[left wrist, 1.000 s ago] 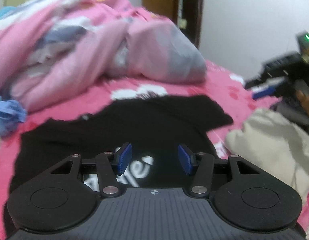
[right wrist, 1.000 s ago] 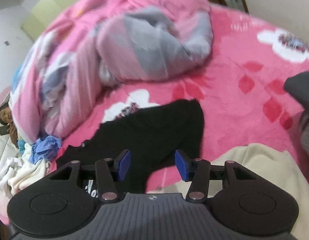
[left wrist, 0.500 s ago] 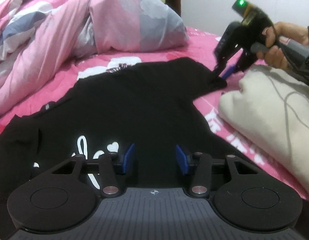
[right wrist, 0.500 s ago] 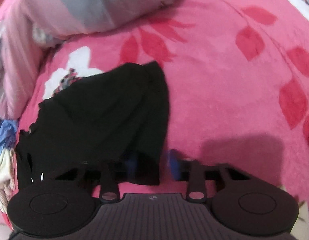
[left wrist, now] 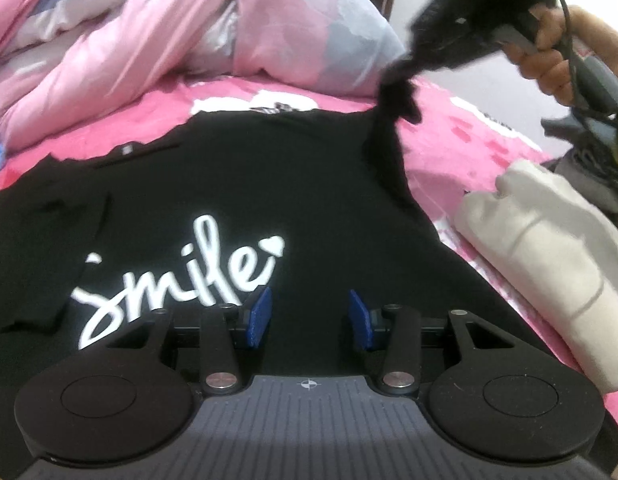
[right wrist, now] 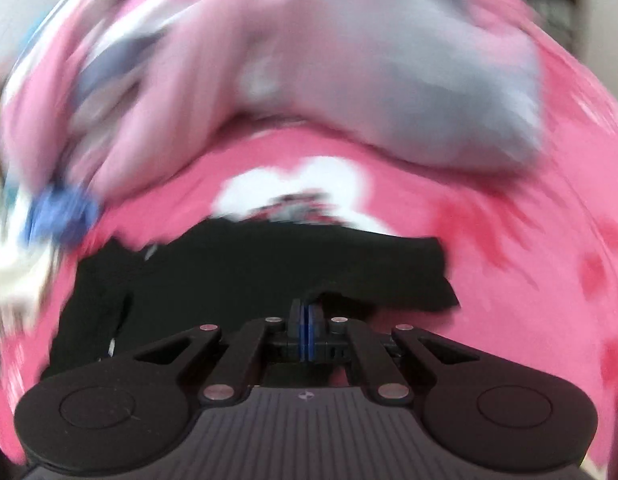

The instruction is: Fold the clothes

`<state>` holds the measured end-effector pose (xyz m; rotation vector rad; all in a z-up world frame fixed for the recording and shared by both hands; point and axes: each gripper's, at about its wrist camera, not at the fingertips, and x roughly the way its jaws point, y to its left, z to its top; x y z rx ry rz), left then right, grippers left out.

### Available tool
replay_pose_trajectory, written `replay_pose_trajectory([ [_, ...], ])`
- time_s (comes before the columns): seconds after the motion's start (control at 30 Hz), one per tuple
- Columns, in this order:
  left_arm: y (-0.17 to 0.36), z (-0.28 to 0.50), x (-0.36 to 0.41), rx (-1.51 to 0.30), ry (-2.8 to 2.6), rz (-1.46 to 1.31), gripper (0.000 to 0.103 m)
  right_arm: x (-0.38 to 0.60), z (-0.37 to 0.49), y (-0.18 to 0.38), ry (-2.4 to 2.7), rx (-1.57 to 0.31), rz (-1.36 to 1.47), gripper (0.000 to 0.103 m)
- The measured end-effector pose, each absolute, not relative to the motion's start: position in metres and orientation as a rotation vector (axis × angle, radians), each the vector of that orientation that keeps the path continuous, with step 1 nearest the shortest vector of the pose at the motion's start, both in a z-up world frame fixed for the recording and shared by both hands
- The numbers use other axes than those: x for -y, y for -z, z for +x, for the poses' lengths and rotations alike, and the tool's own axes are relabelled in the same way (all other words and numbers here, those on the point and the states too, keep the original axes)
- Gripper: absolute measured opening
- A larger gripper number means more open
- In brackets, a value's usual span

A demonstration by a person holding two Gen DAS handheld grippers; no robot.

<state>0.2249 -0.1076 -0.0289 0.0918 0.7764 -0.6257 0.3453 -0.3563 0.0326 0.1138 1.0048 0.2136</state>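
Note:
A black T-shirt [left wrist: 237, 184] with white "smile" lettering lies spread on the pink bedsheet [left wrist: 461, 148]. My left gripper [left wrist: 309, 314] hovers low over its lower front. Its jaws are closing, the blue pads stand apart, and nothing is pinched between them. In the left wrist view, my right gripper [left wrist: 405, 66] is at the upper right, held by a person's hand, and lifts the shirt's right sleeve [left wrist: 389, 124] off the bed. In the blurred right wrist view, the right gripper [right wrist: 307, 316] is shut, with black shirt fabric [right wrist: 237, 276] at its pads.
A folded cream garment [left wrist: 549, 240] lies to the right of the shirt, with grey clothes [left wrist: 589, 160] behind it. A rumpled pink and grey duvet [left wrist: 157, 40] is heaped along the back. A blue cloth [right wrist: 61, 212] sits at the left.
The right gripper shut on the sleeve's end and has lifted it up off the bed. The left gripper came lower and closer over the shirt, its pads a little nearer together.

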Motion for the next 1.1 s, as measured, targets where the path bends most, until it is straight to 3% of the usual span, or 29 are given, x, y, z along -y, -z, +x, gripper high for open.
replay_pose_trajectory([
  [0.13,0.03,0.225,0.102,-0.78,0.624,0.079,0.043,0.265,0.333,-0.005,-0.402,-1.077,-0.199,0.004],
  [0.23,0.031,0.225,0.103,-0.78,0.628,0.094,0.043,0.235,0.319,0.016,-0.475,-1.122,-0.32,0.018],
  [0.47,0.024,0.23,0.11,-0.739,0.645,0.149,0.044,0.33,0.328,-0.028,-0.369,-0.992,0.174,0.022],
  [0.67,0.018,0.238,0.144,-0.651,0.7,0.214,0.044,0.373,0.368,0.01,-0.268,-1.085,0.511,0.023],
  [0.93,0.039,0.257,0.175,-0.676,0.729,0.313,0.044,0.346,0.419,0.061,-0.165,-1.187,0.558,0.023],
  [1.1,0.047,0.253,0.168,-0.694,0.735,0.31,0.045,0.321,0.439,0.045,-0.404,-1.023,0.683,0.027],
])
